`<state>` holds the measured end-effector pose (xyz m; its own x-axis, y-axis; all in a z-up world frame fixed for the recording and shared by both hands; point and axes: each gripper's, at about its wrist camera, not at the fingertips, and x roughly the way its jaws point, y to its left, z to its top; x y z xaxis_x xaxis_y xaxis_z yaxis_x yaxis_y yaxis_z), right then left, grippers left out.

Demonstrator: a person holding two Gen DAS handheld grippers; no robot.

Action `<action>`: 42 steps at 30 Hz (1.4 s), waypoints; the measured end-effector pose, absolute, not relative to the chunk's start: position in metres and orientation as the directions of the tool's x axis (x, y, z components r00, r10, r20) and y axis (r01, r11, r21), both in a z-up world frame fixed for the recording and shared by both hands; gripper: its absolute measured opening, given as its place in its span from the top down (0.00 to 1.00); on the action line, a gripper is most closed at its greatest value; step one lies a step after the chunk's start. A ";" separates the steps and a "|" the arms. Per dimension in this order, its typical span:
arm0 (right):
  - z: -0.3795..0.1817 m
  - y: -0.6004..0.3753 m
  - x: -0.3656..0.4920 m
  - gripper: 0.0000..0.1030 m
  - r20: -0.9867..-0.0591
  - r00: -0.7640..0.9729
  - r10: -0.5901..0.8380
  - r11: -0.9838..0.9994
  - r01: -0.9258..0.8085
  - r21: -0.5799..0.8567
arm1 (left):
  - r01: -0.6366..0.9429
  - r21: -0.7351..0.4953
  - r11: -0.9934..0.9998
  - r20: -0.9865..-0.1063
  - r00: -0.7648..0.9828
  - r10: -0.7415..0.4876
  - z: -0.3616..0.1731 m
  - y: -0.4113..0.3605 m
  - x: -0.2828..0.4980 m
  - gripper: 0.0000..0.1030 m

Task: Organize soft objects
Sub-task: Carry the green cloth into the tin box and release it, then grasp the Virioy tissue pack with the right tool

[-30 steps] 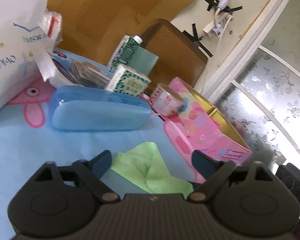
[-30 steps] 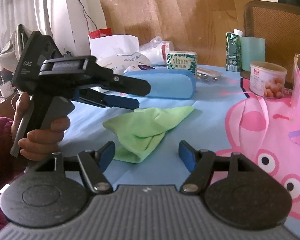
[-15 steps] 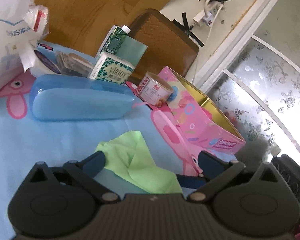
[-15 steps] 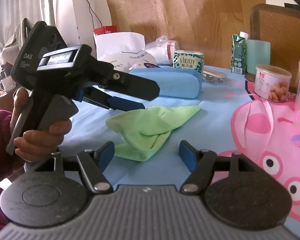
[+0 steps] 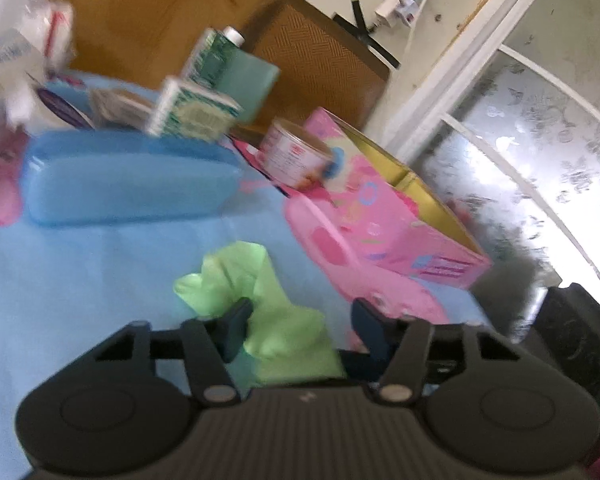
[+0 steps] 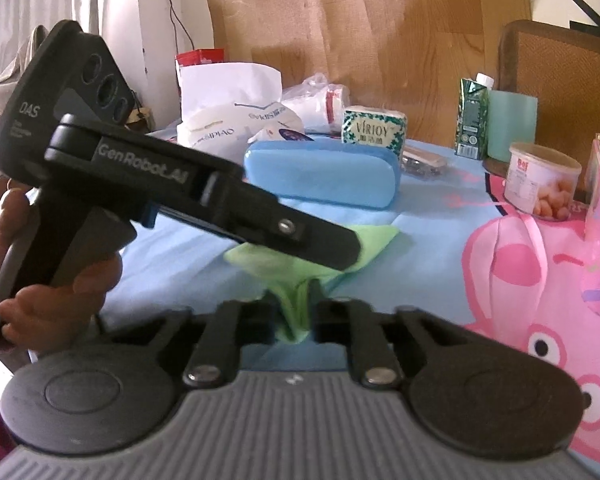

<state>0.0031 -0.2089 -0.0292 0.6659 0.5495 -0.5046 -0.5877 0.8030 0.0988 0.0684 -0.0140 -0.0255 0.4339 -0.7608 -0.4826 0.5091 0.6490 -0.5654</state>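
Between pinching fingers, bunched green cloth

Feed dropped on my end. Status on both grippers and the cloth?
Right gripper shut on green cloth. Left gripper open, straddling the cloth. Blue case beyond, not in the way.
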 end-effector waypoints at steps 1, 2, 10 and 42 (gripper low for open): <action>-0.029 -0.209 0.002 0.89 -0.498 0.672 0.549 0.805 -0.585 0.098 | 0.515 -0.558 0.651 -0.486 0.433 -0.759 -0.023 -0.020 0.067 0.48; -0.028 -0.211 0.001 0.89 -0.488 0.680 0.547 0.808 -0.582 0.096 | 0.533 -0.527 0.662 -0.496 0.440 -0.749 -0.019 -0.030 0.064 0.48; -0.004 -0.251 -0.014 0.89 -0.313 0.854 0.415 0.900 -0.437 0.000 | 0.671 -0.397 0.627 -0.460 0.446 -0.768 0.032 -0.100 0.075 0.48; 0.042 -0.303 0.023 0.29 -0.139 0.976 0.170 0.982 -0.155 0.111 | 0.402 -0.235 0.885 -0.486 0.740 -0.465 0.005 -0.012 0.064 0.24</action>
<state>0.0229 -0.3029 0.0420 0.9756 0.1697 -0.1395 -0.1550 0.9817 0.1105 0.0644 -0.0115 0.0048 0.7398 -0.4650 -0.4863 0.4017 0.8851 -0.2351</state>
